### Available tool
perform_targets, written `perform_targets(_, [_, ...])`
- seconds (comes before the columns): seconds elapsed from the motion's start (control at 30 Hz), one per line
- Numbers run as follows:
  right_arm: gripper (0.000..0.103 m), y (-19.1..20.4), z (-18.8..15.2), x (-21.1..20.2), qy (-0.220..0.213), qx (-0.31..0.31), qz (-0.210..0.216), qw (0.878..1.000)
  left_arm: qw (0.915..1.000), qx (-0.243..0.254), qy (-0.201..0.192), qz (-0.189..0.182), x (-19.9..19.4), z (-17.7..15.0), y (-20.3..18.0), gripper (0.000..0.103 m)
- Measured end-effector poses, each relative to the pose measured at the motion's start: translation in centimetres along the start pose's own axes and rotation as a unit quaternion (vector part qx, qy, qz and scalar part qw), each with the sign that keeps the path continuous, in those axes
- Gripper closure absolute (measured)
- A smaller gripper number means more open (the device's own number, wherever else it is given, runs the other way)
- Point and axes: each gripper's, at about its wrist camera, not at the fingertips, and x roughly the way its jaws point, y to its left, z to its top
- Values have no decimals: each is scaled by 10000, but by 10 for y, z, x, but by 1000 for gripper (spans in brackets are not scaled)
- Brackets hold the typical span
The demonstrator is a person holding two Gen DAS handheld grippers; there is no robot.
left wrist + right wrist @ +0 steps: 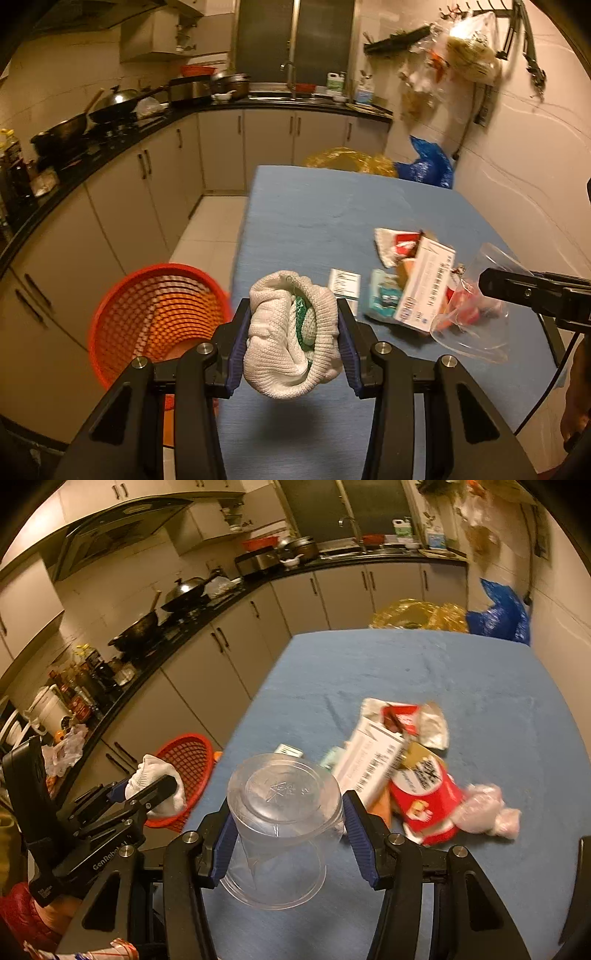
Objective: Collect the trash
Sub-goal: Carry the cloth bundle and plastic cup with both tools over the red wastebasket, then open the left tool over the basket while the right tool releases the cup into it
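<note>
My left gripper [293, 332] is shut on a balled white knitted sock [291, 336] with green inside, held above the near left edge of the blue table [314, 206]. An orange mesh basket [155, 314] stands on the floor just left of it. My right gripper [286, 834] is shut on a clear plastic cup [282, 830], upside down, bottom facing the camera, over the table's near part. In the right wrist view the left gripper [155, 794] with the sock [155, 775] hangs beside the basket [184, 771]. The cup [476, 306] shows at the right of the left wrist view.
A heap of trash lies on the table: a white barcode box [373, 760], a red snack packet [424, 801], a crumpled wrapper [410, 716], a plastic wad [484, 808], a small card [344, 282]. Kitchen counters [110, 147] run along the left. Yellow [351, 160] and blue bags [428, 164] sit behind the table.
</note>
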Motion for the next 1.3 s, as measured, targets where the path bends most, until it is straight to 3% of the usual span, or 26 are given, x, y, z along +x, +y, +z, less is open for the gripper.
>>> perform_targets(0.63, [44,102,47,87,318,-634,894,9935,9918,-734,-65,1040,-23,2,109,61])
perform_targets(0.93, [44,127,66,119,431,-814,1001,9907,9899,-862,2,1122,-13,3,129,61])
perform_targets(1.3, [44,145,89,151,480,-838,1022,9901,9912,-921,104,942,11,-5,143,61])
